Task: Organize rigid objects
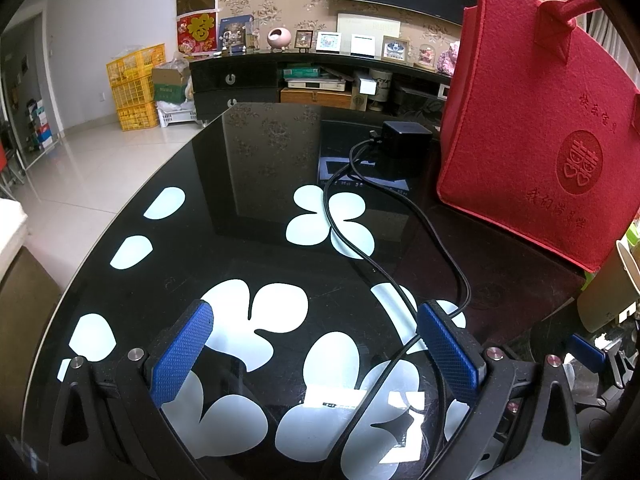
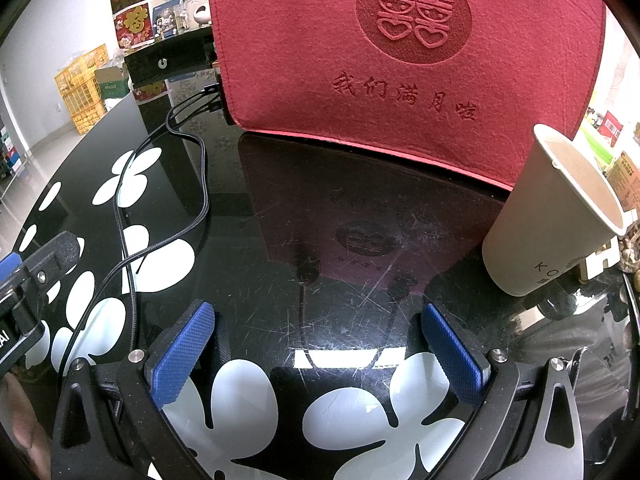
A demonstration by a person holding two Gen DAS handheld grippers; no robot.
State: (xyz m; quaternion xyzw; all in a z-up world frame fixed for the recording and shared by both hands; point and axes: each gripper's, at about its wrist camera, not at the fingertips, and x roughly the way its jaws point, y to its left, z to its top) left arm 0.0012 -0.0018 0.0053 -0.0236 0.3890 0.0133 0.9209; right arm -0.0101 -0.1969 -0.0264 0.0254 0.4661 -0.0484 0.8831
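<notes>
A red felt bag stands upright on the black glass table at the right; it fills the top of the right wrist view. A grey paper cup stands to the right of the bag, close to my right gripper. A black charger block with black cables lies left of the bag. My left gripper is open and empty above the table, with a cable running past its right finger. My right gripper is open and empty, facing the bag.
The table has white flower patterns and a curved left edge. The cables also run across the left of the right wrist view. The left gripper's body shows at the far left there. A black TV cabinet and yellow crates stand behind.
</notes>
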